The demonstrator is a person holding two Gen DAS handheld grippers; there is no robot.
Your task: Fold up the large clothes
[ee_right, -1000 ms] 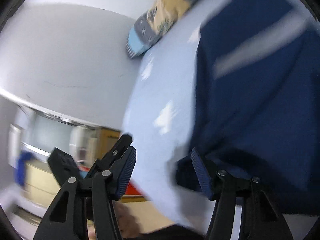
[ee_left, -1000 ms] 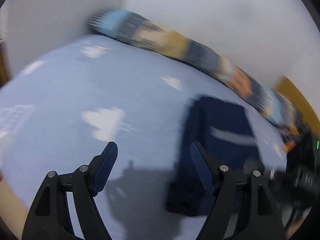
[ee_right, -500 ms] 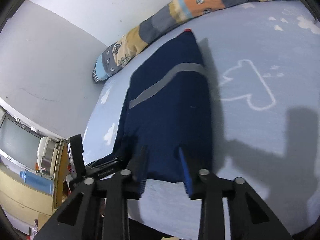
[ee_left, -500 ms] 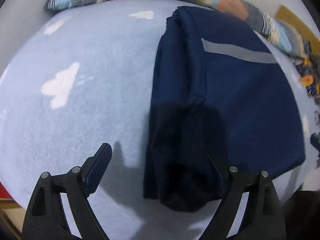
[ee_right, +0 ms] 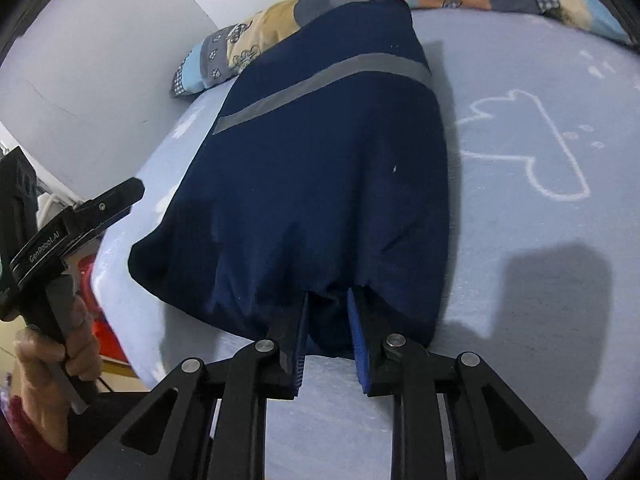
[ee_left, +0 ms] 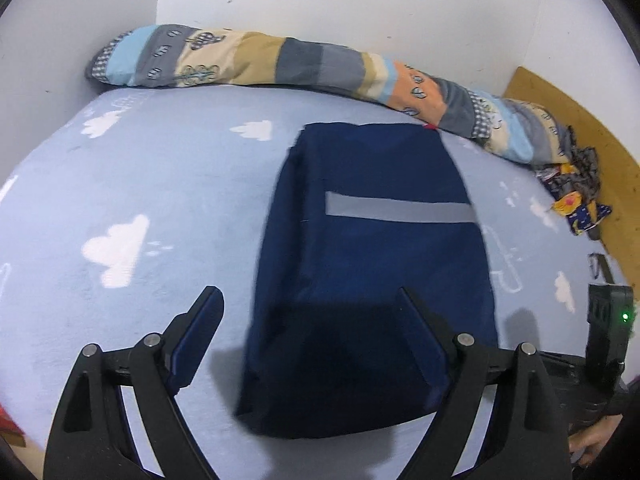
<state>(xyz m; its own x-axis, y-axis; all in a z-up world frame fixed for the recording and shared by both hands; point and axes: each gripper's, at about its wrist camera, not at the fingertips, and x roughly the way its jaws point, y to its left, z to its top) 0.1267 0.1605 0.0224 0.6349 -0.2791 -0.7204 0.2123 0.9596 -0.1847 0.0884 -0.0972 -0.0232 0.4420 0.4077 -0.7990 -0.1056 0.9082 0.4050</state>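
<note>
A navy garment (ee_left: 380, 260) with a grey stripe (ee_left: 400, 210) lies folded lengthwise on the light blue bed sheet (ee_left: 120, 200). My left gripper (ee_left: 308, 292) hovers open over its near left corner, one finger above the cloth and the other above the sheet. In the right wrist view the garment (ee_right: 320, 160) runs away from me. My right gripper (ee_right: 329, 295) is closing on the near hem, and the cloth bunches between its pads. A hand (ee_right: 60, 352) holds the left gripper (ee_right: 80, 216) at the bed's left edge.
A patchwork quilt roll (ee_left: 280, 60) lies along the white wall behind the garment. A wooden headboard (ee_left: 580, 140) and a small heap of patterned cloth (ee_left: 572, 184) are at the far right. The bed's edge (ee_right: 120, 320) drops off at the near left.
The right jaws went from wide to narrow and came down onto the garment's near hem. The left gripper swung over the garment's near left corner and its jaws widened.
</note>
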